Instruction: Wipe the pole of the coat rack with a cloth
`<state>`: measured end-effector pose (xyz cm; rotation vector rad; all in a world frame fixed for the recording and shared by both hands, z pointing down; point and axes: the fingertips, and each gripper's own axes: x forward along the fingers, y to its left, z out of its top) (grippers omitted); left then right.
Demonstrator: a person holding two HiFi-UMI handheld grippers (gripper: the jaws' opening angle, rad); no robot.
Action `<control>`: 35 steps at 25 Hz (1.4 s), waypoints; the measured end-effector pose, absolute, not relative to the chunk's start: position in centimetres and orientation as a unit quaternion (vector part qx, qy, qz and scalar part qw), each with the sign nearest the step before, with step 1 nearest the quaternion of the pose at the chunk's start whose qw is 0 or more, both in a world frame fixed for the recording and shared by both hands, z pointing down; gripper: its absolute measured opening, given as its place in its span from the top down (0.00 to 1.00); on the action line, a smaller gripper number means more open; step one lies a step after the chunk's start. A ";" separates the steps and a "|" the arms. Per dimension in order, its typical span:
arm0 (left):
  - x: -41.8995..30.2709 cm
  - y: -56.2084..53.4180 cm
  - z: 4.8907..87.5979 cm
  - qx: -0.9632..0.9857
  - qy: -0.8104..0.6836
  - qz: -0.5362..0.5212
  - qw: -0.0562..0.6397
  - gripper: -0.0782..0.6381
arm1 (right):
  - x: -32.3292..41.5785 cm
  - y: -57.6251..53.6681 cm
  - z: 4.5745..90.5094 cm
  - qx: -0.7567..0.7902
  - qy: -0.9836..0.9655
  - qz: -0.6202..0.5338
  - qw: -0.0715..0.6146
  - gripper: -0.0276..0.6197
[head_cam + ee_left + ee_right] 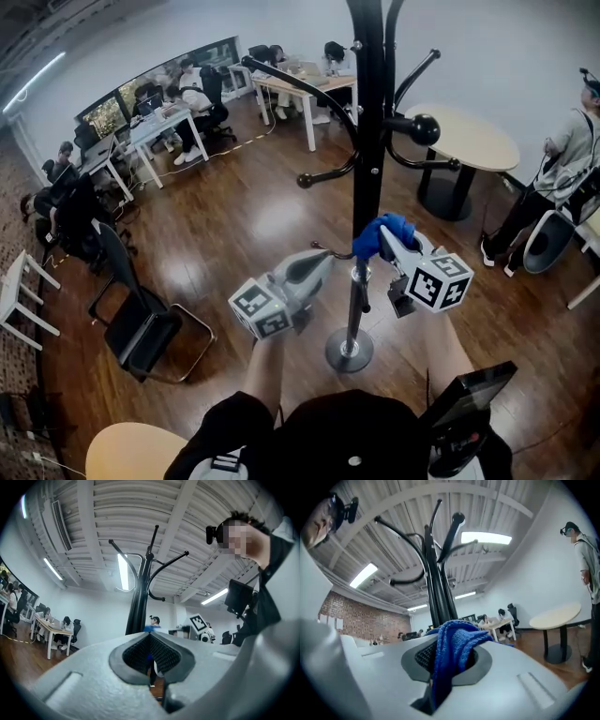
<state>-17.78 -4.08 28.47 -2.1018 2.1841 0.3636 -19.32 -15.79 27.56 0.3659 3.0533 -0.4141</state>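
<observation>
While the right tool [382, 242] holds a blue knitted cloth [386, 227] against the coat rack's black pole [367, 141] in the head view, the left tool [326, 256] hangs just beside it. Left gripper view: jaws together, nothing between. Right gripper view: jaws clamped on the cloth [452, 651].

Blue knitted cloth [382, 232], bunched, clamped in right tool [386, 246], against upright black coat rack pole [367, 159]

The head camera looked steeply down, close over the coat rack [367, 141]. The cameras on the left tongs [151, 654] and right tongs [449, 657] tilted upward from near its pole [437, 597], which all three views shared.
</observation>
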 end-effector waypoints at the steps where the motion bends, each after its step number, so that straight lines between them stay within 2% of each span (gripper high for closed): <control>1: -17.7 -4.1 28.4 -0.689 0.713 0.119 0.046 0.89 | -19.3 -16.0 24.5 0.123 0.982 -0.132 0.049 0.90; 5: -17.7 -4.2 27.9 -0.695 0.708 0.116 0.052 0.89 | -18.4 -14.7 13.7 0.148 0.975 -0.098 0.131 0.90; 11: -17.0 -4.1 26.7 -0.700 0.703 0.110 0.061 0.89 | -14.0 -9.8 4.6 0.189 0.957 -0.019 0.220 0.90; 18: -16.8 -3.2 26.4 -0.694 0.708 0.106 0.067 0.89 | -5.3 -4.4 -0.1 0.278 0.909 0.018 0.310 0.90; 21: -16.7 -2.8 26.4 -0.692 0.710 0.108 0.070 0.89 | -5.1 -4.2 -0.5 0.256 0.910 0.048 0.323 0.90; 24: -16.6 -2.2 26.6 -0.688 0.714 0.113 0.067 0.89 | -8.7 -6.3 1.1 0.198 0.935 0.044 0.291 0.90; 29: -16.7 -2.1 27.0 -0.686 0.715 0.117 0.066 0.89 | -17.9 -11.8 10.5 0.115 0.982 -0.004 0.152 0.90; 35: -17.7 -2.0 28.4 -0.678 0.723 0.125 0.043 0.89 | -19.4 -13.2 24.3 0.102 0.993 -0.039 0.049 0.89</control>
